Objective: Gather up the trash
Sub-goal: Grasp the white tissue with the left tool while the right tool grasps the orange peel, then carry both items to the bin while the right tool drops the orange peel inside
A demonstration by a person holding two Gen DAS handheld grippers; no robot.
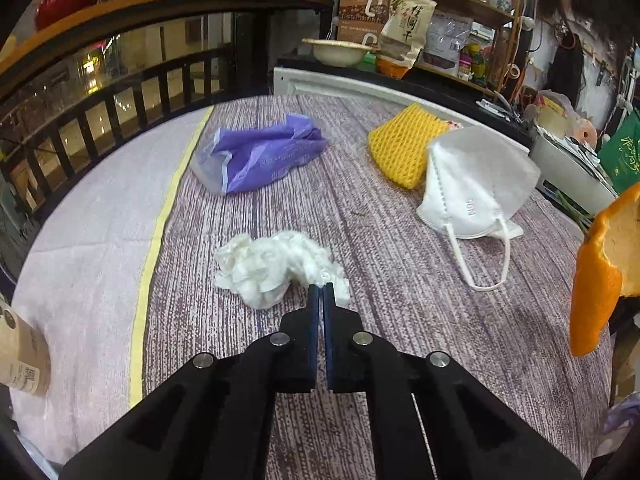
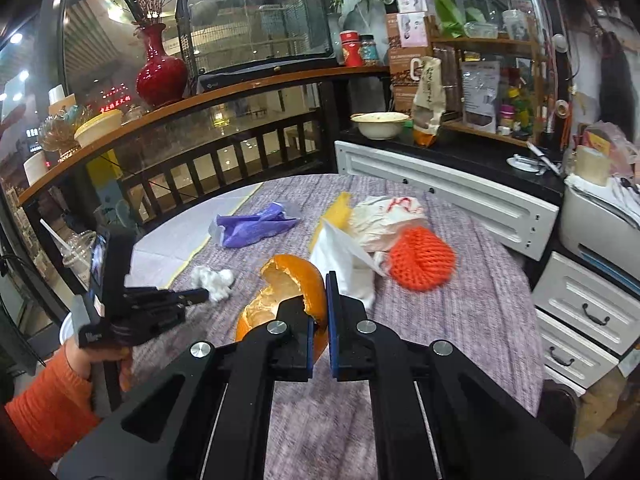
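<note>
A crumpled white tissue (image 1: 272, 268) lies on the purple-grey tablecloth (image 1: 400, 320). My left gripper (image 1: 322, 287) is shut, its tips pinching the tissue's right edge. The right wrist view shows this left gripper (image 2: 205, 295) from the side, touching the tissue (image 2: 216, 278). My right gripper (image 2: 320, 292) is shut on a large orange peel (image 2: 288, 280) and holds it above the table. That peel (image 1: 600, 272) hangs at the right edge of the left wrist view.
On the table lie a purple plastic bag (image 1: 260, 156), a yellow foam net (image 1: 400, 144), a white face mask (image 1: 476, 180), a red foam net (image 2: 424, 258) and a crumpled white wrapper (image 2: 384, 216). A white cabinet (image 2: 440, 188) stands behind, drawers (image 2: 580, 308) to the right.
</note>
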